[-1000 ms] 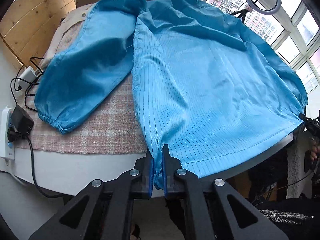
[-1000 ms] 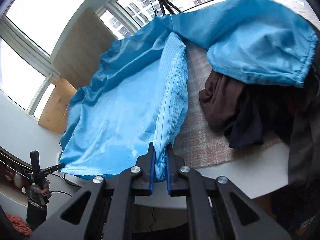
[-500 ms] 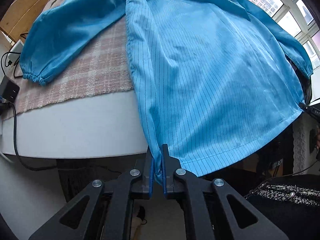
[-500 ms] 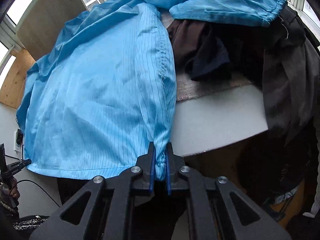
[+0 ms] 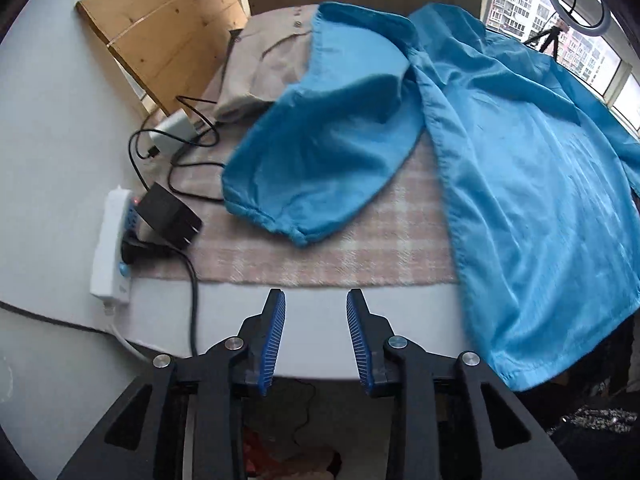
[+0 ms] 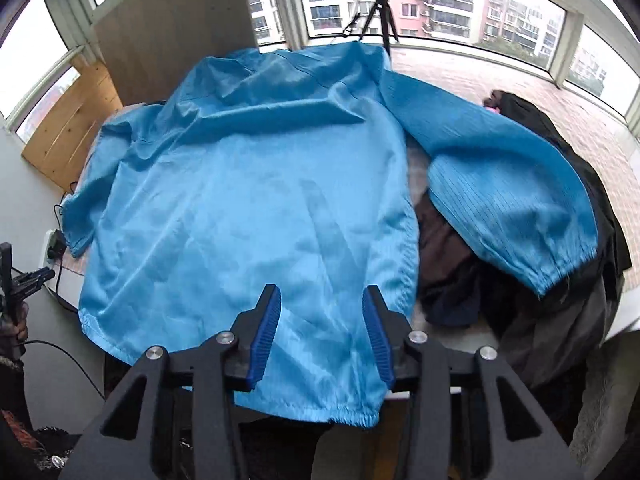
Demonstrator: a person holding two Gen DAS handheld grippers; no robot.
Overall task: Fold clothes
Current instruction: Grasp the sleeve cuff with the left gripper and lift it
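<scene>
Grey daylight through curved bay windows [image 6: 436,4], apartment blocks outside; wooden panel [image 5: 168,28] against white wall [image 5: 52,112]

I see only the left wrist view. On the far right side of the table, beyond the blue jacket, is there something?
Observer: Yes. In the right wrist view a pile of dark clothes lies beside the blue jacket, brown and black pieces.
Operator: Where is the jacket's other sleeve?
Observer: The right sleeve lies spread over that dark pile, its elastic cuff toward the table's near edge.
Operator: Do the right tongs hold the hem?
Observer: No. The right tongs are opening above the jacket's hem; the pads do not press the cloth.
</scene>
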